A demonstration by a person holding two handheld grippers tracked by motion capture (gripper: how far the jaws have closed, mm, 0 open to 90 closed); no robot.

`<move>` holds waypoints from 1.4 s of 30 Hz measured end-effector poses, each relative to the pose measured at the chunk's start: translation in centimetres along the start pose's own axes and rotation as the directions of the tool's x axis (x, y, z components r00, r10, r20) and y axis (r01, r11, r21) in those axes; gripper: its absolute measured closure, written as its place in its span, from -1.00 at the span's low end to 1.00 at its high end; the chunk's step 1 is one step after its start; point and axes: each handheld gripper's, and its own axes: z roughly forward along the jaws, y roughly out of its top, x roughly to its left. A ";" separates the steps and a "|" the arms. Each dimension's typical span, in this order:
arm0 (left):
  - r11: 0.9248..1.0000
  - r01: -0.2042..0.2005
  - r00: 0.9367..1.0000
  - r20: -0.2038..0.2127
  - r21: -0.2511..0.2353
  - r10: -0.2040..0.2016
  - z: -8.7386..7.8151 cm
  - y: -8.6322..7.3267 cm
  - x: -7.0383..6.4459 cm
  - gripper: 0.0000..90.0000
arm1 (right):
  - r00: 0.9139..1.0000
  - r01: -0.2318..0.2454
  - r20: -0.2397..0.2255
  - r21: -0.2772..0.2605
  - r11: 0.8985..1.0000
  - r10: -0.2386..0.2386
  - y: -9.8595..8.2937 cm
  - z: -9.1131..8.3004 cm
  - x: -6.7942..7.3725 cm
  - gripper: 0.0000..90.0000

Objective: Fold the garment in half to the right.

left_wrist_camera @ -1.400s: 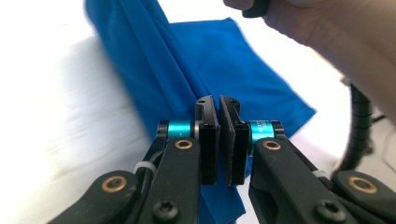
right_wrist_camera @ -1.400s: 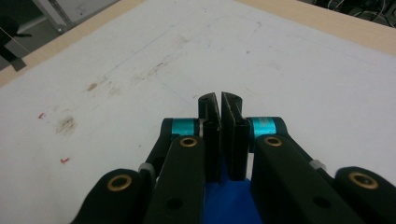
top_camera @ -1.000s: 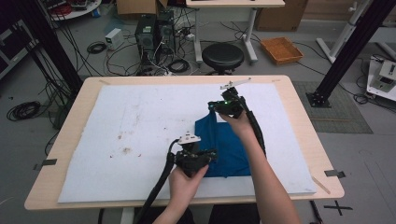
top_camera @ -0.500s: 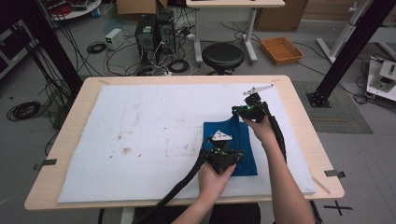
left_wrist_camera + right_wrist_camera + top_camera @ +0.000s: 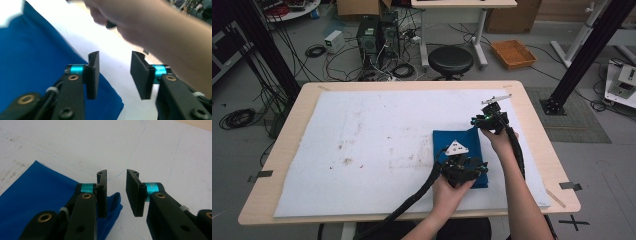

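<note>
The blue cloth [image 5: 460, 150] lies folded into a narrow rectangle on the white mat [image 5: 362, 150], right of the table's middle and toward your side. Its edges look square and its surface flat, which suggests the fold is laid and needs only a check or one more turn.

Your left gripper [image 5: 460, 171] sits over the cloth's near end, and in the left gripper view its jaws stand spread with nothing between them [image 5: 113, 75] — the blue fabric [image 5: 37, 62] lies below and to one side, its corner just under the one jaw. Held that way, it is placed to drop onto the near edge, not to carry anything.

Your right gripper [image 5: 490, 120] is at the far right corner of the cloth. Its jaws are also apart and empty [image 5: 116, 192], with the cloth's puckered corner [image 5: 113, 206] just beside and below one jaw, so that corner is the likely next pinch. I judge both claws are free because the cloth rests on its own.

Around this, the mat carries a few brown stains [image 5: 346, 161] well to the left, clear of the cloth. The wooden table [image 5: 532, 125] shows as a bare border past the mat.
</note>
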 end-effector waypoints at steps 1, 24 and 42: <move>1.000 -0.005 1.000 -0.002 -0.013 0.005 -0.5 0.1 0.0 0.29 | 1.000 0.005 0.007 -0.010 1.000 -0.005 -0.1 -0.1 0.0 0.56; 0.999 -0.016 0.979 -0.202 -0.048 0.006 -16.4 -0.6 7.4 0.18 | 0.988 -0.155 0.003 -0.008 0.988 0.155 -5.4 0.1 -0.2 1.00; 0.998 -0.003 0.976 -0.216 -0.058 -0.010 -17.2 -0.8 8.0 0.18 | 0.968 -0.245 -0.067 -0.048 0.968 0.242 -6.2 0.1 -0.6 1.00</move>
